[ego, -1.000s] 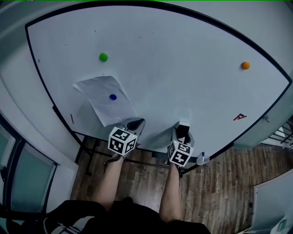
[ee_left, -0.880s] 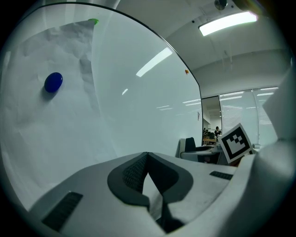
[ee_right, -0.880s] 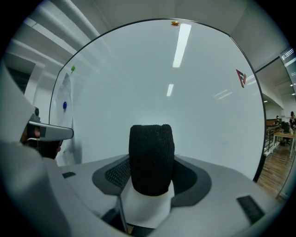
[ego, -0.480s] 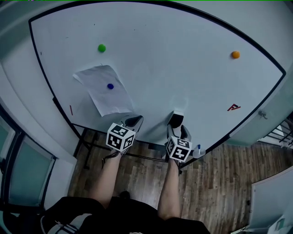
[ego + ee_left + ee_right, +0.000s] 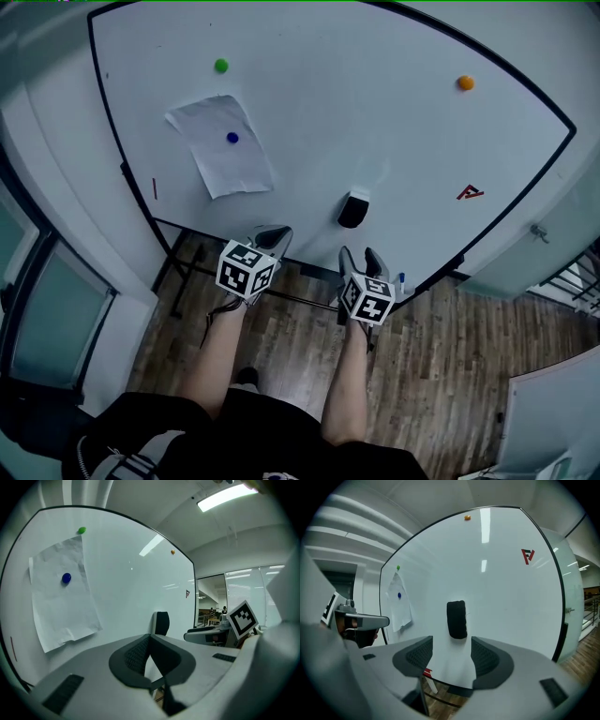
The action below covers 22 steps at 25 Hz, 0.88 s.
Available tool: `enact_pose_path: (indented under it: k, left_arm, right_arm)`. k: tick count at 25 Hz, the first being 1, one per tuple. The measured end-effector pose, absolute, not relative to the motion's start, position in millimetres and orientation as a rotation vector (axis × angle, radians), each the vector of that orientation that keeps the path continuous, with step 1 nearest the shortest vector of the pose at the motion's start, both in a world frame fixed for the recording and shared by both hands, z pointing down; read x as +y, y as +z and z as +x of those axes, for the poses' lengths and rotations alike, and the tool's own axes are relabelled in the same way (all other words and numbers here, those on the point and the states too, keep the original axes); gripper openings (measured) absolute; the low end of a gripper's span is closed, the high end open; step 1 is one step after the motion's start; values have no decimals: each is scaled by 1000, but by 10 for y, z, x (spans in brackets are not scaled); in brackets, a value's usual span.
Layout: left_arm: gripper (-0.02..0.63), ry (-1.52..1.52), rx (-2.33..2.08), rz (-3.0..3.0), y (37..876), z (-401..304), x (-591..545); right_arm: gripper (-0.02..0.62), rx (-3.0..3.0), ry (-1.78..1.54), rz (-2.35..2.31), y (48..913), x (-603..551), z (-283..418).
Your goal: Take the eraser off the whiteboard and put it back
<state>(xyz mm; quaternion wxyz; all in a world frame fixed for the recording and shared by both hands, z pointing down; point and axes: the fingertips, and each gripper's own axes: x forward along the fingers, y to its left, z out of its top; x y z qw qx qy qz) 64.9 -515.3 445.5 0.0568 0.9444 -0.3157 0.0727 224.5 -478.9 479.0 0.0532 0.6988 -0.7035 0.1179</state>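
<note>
Whiteboard [image 5: 375, 112] bears a red F-like mark [image 5: 470, 192] and the eraser [image 5: 353, 209]; right gripper [image 5: 360, 255] just opened empty, left gripper [image 5: 274, 234] pressed together

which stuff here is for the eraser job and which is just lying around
For the job:
eraser, stuck on the whiteboard
right claw, jaws just opened, clear of the eraser

Just there:
paper under a blue magnet
green magnet
orange magnet
red mark
left claw, shut
</note>
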Motion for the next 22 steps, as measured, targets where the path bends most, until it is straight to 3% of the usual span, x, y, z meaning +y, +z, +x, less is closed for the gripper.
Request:
enact_pose_path:
  k: [7, 14, 22]
  left_arm:
    - [18, 163, -995, 2853, 4334, 669, -4649]
    - [17, 182, -1044, 2862, 4345, 691, -4124]
    - [17, 176, -1059, 2843, 4449, 655, -3424]
  right_arm:
    - [249, -2182, 342, 2064, 4731, -4334, 2263]
    - [129, -2206, 295, 2038, 4686, -3827, 2288]
    - [54, -2245, 299, 2003, 4758, -3166, 2234]
